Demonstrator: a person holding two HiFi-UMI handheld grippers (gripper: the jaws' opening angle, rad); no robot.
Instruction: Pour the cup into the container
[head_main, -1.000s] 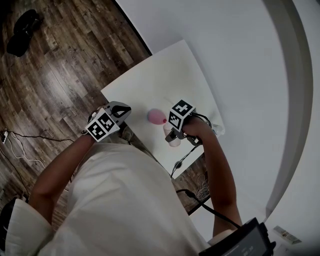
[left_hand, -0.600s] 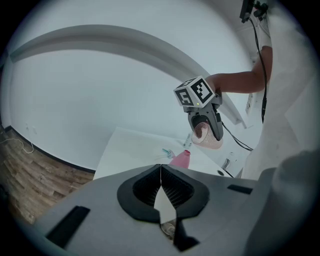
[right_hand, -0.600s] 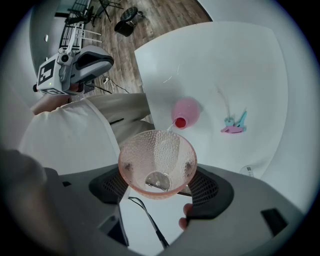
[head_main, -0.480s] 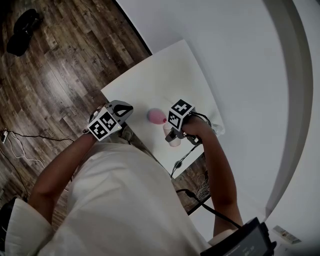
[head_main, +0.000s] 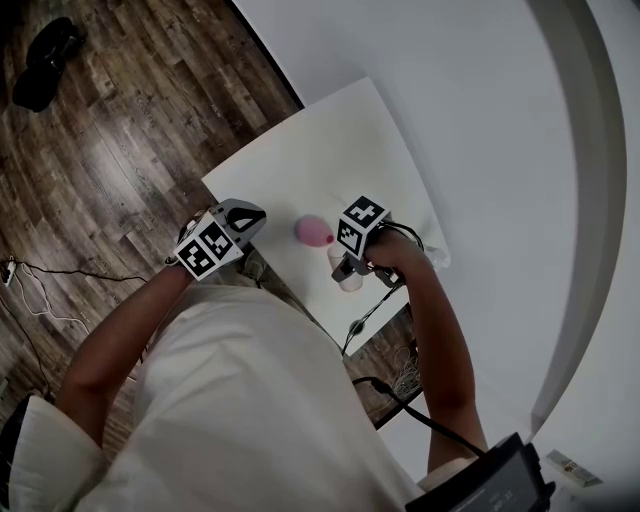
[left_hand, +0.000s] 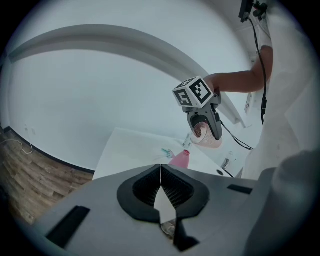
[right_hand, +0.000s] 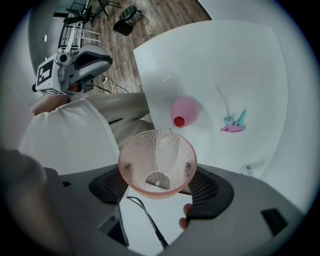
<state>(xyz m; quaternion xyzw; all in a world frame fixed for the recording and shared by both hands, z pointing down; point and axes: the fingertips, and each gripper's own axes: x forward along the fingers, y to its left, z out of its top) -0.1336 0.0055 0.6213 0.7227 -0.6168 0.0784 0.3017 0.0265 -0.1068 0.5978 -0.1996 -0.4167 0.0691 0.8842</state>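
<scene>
My right gripper (right_hand: 157, 186) is shut on a pink dimpled cup (right_hand: 157, 162), held tilted with its mouth towards the table. Only a little clear liquid shows at the cup's bottom. Just beyond its rim stands the pink container (right_hand: 184, 111) with a red mouth (right_hand: 179, 121); a thin streak shows between rim and mouth. In the head view the cup (head_main: 346, 272) sits under the right gripper (head_main: 345, 262), right next to the container (head_main: 314, 232). My left gripper (left_hand: 160, 175) is shut with nothing in it, and hovers by the table's near left corner (head_main: 248, 218).
The white table (head_main: 330, 140) stands against a white wall, with wooden floor to its left. Small pink and teal bits (right_hand: 234, 122) lie on the table beyond the container. A cable (head_main: 365, 312) hangs off the table's near edge.
</scene>
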